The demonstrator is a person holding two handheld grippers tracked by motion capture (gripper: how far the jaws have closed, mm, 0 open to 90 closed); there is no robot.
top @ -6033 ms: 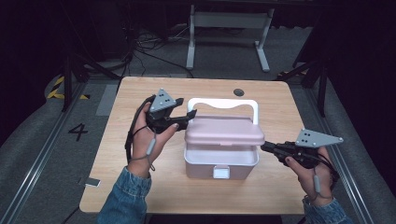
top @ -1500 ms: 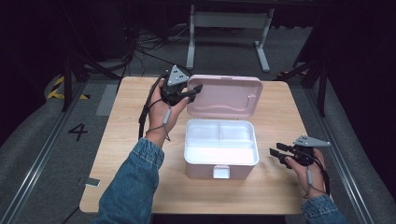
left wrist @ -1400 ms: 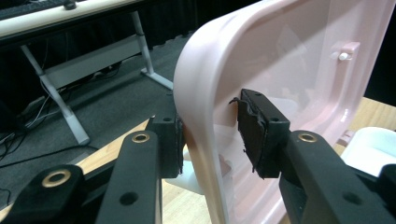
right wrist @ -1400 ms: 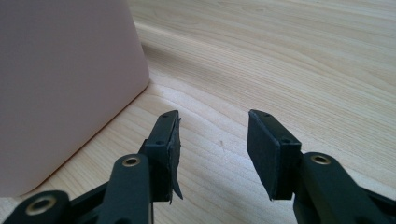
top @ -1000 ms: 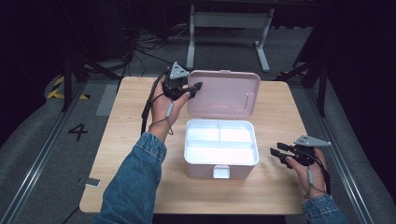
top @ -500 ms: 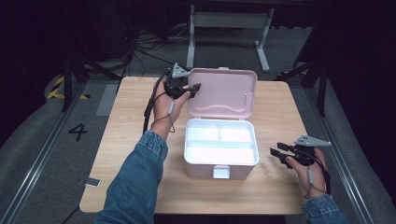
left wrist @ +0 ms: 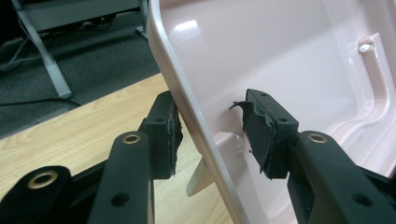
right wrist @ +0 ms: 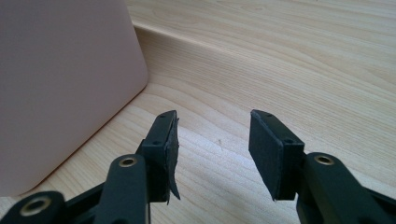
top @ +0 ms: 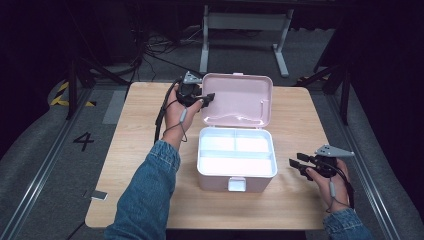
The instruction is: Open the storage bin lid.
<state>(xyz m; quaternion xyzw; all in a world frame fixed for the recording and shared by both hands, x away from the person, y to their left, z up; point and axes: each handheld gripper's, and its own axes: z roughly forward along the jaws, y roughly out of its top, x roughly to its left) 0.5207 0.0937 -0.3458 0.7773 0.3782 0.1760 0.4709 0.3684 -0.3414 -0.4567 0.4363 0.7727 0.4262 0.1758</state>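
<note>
A pink box [top: 236, 177] stands mid-table with its lid [top: 240, 97] swung up and leaning back; its white inner tray has compartments with nothing in them. My left gripper [top: 207, 98] is at the lid's left edge. In the left gripper view its jaws [left wrist: 212, 135] straddle the lid [left wrist: 280, 51] rim and have just been opening: the pad inside the lid stands apart from it, the outer pad is close to the rim. My right gripper [top: 295, 165] rests low to the right of the box, open. Nothing lies between its jaws [right wrist: 212, 149], with the box wall [right wrist: 60, 84] at the left.
The wooden table [top: 140, 135] has bare room on both sides of the box. A metal stand [top: 245, 22] and cables lie on the floor beyond the far edge. A small card [top: 98, 195] lies on the floor at the left.
The box was closed with its handle up six seconds ago and now stands open. Over the last second the left hand sank slightly at the lid's edge. The right gripper stayed put.
</note>
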